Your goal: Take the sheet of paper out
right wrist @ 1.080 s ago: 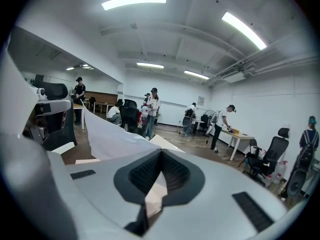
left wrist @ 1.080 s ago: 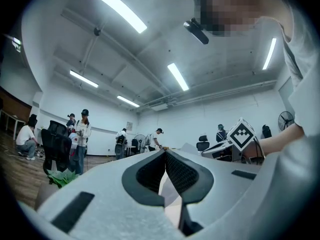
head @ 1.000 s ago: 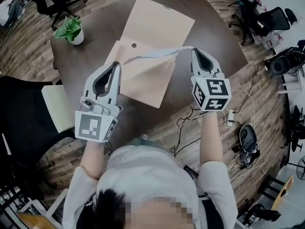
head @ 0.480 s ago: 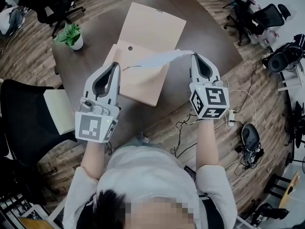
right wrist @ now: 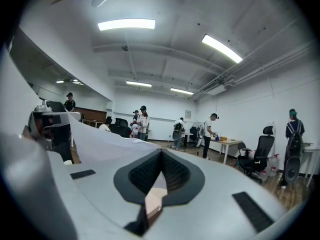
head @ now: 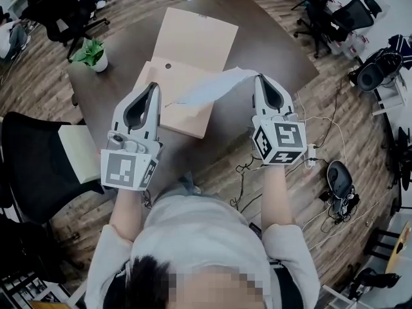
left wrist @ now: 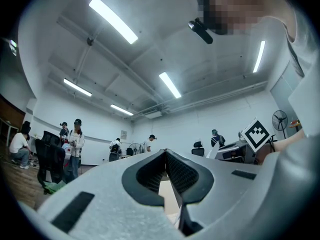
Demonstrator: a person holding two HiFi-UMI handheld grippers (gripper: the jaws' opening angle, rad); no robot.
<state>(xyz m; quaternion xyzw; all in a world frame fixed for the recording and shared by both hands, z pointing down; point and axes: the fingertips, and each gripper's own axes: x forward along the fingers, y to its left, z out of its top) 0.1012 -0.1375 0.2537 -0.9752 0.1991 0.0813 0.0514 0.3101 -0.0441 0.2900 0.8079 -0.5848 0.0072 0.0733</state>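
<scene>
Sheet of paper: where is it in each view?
Head view: centre, sheet of paper stretching left from the right gripper, which holds it.
Left gripper view: cannot make it out for sure.
Right gripper view: left of centre, rising from between the fingers.
Shared landmark: right gripper; its marker cube shows at the left gripper view's right.

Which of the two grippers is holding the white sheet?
The right gripper: its jaws are shut on the edge of the sheet. The left gripper has no sheet in it.

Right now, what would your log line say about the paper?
task: take paper out | right hand-held gripper: shut on paper | paper: held above envelope | left hand-held gripper: shut
</scene>
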